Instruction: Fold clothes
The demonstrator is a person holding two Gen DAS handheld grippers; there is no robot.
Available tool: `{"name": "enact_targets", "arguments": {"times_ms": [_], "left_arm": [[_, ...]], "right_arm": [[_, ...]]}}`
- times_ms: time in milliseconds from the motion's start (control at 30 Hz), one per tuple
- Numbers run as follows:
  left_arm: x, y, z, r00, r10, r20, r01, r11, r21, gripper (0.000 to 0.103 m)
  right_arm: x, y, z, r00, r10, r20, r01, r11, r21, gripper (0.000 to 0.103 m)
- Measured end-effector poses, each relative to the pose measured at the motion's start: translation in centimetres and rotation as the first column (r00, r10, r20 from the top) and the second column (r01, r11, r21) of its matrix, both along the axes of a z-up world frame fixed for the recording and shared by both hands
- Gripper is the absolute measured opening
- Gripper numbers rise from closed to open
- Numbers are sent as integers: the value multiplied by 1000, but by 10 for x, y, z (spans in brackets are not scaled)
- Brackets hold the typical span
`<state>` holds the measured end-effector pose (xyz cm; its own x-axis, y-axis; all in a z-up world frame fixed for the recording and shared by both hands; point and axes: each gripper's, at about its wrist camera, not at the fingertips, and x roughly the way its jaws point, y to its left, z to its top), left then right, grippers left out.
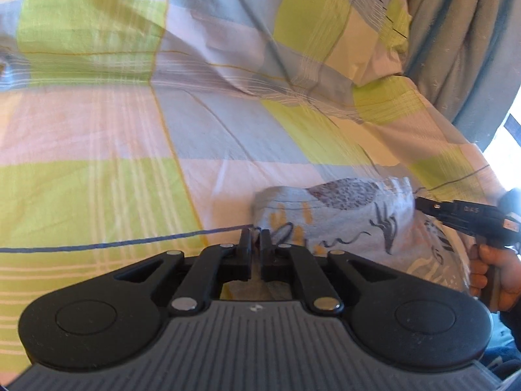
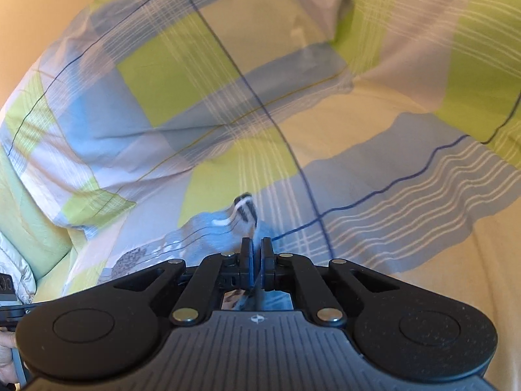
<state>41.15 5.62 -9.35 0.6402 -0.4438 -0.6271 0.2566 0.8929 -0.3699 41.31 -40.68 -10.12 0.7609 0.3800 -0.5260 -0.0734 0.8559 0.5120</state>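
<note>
A pale blue garment [image 1: 345,218] printed with fish and sea plants lies on a checked bedsheet [image 1: 130,130]. My left gripper [image 1: 255,238] is shut on the garment's near edge. My right gripper [image 2: 257,247] is shut on another edge of the same garment [image 2: 208,231], and it also shows at the right of the left wrist view [image 1: 420,203], pinching the cloth with a hand on its handle. A dark striped cuff or tag [image 2: 246,210] sticks up beyond the right fingers.
The green, blue and white checked bedsheet [image 2: 325,97] covers the bed. A pillow in the same check [image 1: 358,32] lies at the back right. A grey-blue curtain [image 1: 462,49] hangs behind it. A green cushion [image 2: 29,221] is at the left.
</note>
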Motion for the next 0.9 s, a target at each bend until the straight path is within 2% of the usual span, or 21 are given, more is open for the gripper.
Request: {"name": "enact_targets", "arguments": {"times_ms": [67,167,233,267,333,400,500,533,567,600,633,667,700,733,767,800,833,900], "left_arm": [[-8,7,8,999,35,3,-35,999,17,16],[-29,8,21,999,24,47,-29,993,114,16],[-50,-3,29,995,-21,95,3,982,191,16],[-63,-12,32,990,-64,125,32,970,242,16],[-91,-37,33,968,-177,177,104,928,359,20],[-119,-68,30,924,-318,210,180,850,496,25],[-155,-103,19,829,-509,231,247,704,665,28],[-164,-112,13,792,-567,225,260,648,716,31],[-172,-121,7,752,-623,215,268,587,764,36],[-181,-129,0,711,-674,198,271,523,808,37],[-186,-135,-9,678,-715,170,270,458,847,38],[-190,-140,-18,656,-741,142,273,408,871,42],[-193,-145,-26,636,-763,113,274,360,892,45],[-194,-148,-33,625,-776,91,272,325,906,46],[-195,-151,-38,617,-782,87,258,306,917,45],[-194,-154,-40,617,-781,97,241,305,921,45],[-192,-157,-42,620,-777,107,227,308,924,42],[-183,-165,-44,641,-758,119,218,329,919,35]], "right_arm": [[-6,-14,2,999,-49,-6,49,999,2,8],[-32,-26,19,996,-84,22,84,996,-15,10],[-57,-25,34,995,-80,57,83,995,-53,13],[-72,-20,39,995,-74,72,79,995,-67,16],[-93,-7,35,995,-59,86,66,995,-80,19],[-115,7,31,994,-43,99,52,994,-93,19],[-147,27,24,993,-19,119,33,993,-112,19],[-157,34,21,992,-11,126,26,993,-119,19],[-158,42,22,992,16,126,5,986,-169,19],[-159,51,23,991,45,125,-16,975,-221,19],[-162,63,25,983,96,158,-41,946,-320,18],[-164,76,27,971,151,185,-61,906,-419,23],[-167,88,29,956,207,207,-74,855,-513,27],[-170,102,25,943,257,213,-70,777,-625,35],[-177,116,18,927,314,207,-70,685,-725,40],[-182,127,11,907,377,186,-89,604,-792,40],[-187,136,3,891,423,164,-108,549,-829,40],[-195,153,-11,857,503,114,-134,430,-893,38]]}}
